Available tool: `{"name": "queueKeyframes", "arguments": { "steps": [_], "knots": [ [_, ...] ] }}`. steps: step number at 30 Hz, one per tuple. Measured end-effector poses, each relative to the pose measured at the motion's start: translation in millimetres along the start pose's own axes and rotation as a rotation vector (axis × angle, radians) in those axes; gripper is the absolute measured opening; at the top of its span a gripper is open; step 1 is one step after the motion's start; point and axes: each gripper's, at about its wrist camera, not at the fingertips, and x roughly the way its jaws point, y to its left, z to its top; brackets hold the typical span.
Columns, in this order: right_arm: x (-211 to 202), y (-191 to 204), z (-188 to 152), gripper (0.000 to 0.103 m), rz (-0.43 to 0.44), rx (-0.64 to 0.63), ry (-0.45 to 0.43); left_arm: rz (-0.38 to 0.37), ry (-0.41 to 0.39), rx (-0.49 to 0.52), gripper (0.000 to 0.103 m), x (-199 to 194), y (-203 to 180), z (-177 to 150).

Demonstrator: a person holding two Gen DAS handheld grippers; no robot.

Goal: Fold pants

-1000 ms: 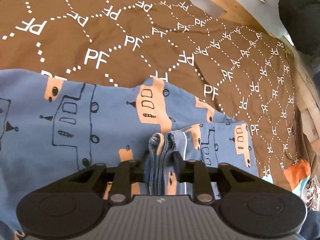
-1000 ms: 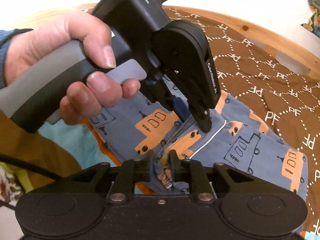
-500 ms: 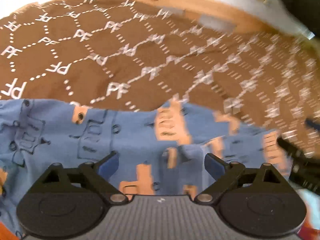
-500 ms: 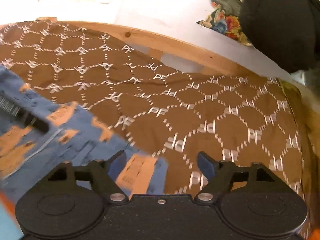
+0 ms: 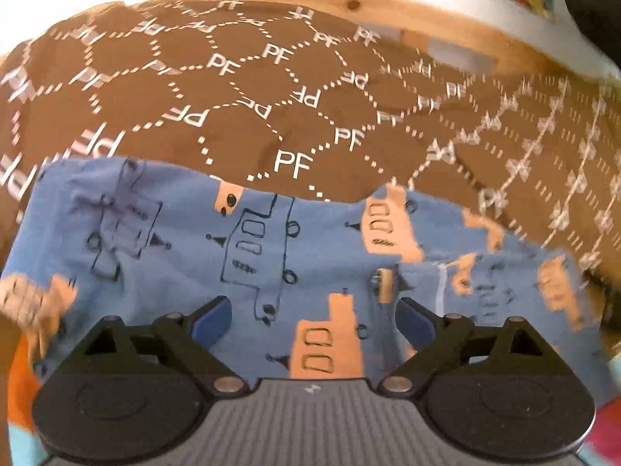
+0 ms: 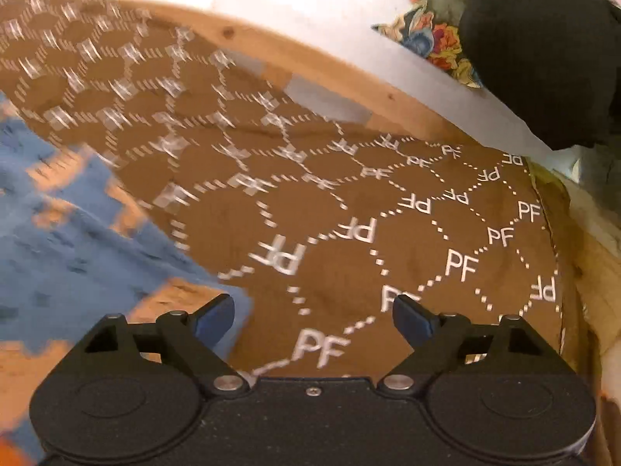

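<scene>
Left gripper (image 5: 312,320) jaws wide apart, nothing pinched; blue pads hang over the pants (image 5: 271,256), not pressing them. Right gripper (image 6: 312,320) jaws spread and opening further, nothing between them, just brown cloth below; its left pad sits over the corner of the pants (image 6: 77,256). Pants: blue fabric with orange and outline truck prints, lying flat on the brown PF-print cover (image 5: 240,116), filling the lower half of the left wrist view, with a folded layer showing a white seam line at right. In the right wrist view the pants are at lower left, blurred. Beyond the cover, a wooden rail (image 6: 349,77) curves across the far edge. Black bundle (image 6: 543,50) and floral fabric (image 6: 438,39) at upper right, past the rail.
</scene>
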Motion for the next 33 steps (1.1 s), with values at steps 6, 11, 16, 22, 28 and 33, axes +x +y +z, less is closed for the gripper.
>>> {"name": "queueKeyframes", "arguments": {
  "steps": [6,11,16,22,28,33],
  "knots": [
    [-29.1,46.1,-28.4,0.096,0.097,-0.14,0.069,-0.009,0.098,0.057,0.098,0.8,-11.3,-28.5],
    [-31.5,34.2,-27.4,0.099,0.031,-0.07,0.068,0.039,0.038,0.129,0.098,-11.9,-11.6,-45.1],
    [-45.7,33.7,-25.5,0.1,0.099,-0.007,-0.05,0.04,-0.044,0.107,0.097,-48.2,4.2,-47.9],
    [-53.2,66.0,-25.9,0.1,0.229,-0.075,-0.129,0.223,-0.183,-0.001,0.09,-90.0,50.4,-49.6],
    [-63.3,87.3,-25.8,0.1,0.276,-0.124,-0.182,0.251,-0.202,-0.183,0.047,-90.8,104.4,-31.7],
    [-62.3,86.9,-25.4,0.1,0.272,-0.108,-0.174,0.2,-0.22,-0.213,0.019,-87.4,110.7,-14.8]
  ]
}}
